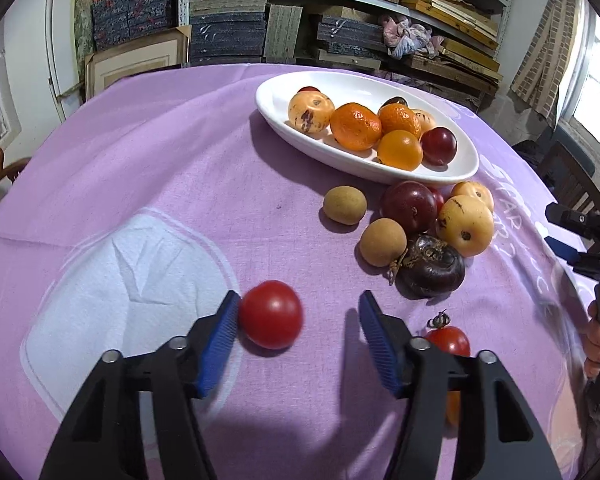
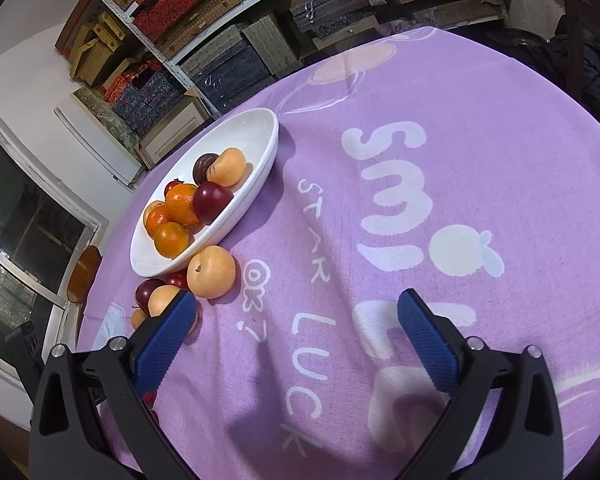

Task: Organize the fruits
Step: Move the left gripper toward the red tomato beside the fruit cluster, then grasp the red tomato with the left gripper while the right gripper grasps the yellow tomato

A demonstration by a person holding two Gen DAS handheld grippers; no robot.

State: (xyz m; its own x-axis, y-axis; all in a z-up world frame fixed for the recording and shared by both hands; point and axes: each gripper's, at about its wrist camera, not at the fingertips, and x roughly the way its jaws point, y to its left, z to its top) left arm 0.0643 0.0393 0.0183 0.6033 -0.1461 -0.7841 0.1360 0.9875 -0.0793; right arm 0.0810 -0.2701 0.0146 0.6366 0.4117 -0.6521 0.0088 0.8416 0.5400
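Surface: lilac printed tablecloth (image 1: 160, 168).
Left gripper (image 1: 298, 316): spread open, round red tomato (image 1: 271, 314) touching its left pad, lower centre.
Right gripper (image 2: 296, 312): spread open, holding nothing.

Red tomato (image 1: 271, 315) lies on the cloth; white dish (image 1: 276, 96) holds oranges, plums.

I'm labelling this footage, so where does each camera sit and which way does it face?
Left wrist: on the left tool, looking across the table at a red tomato between its open fingers; the right tool shows at the edge.
Right wrist: on the right tool, open, facing the purple cloth.
Both show the white dish of fruit.
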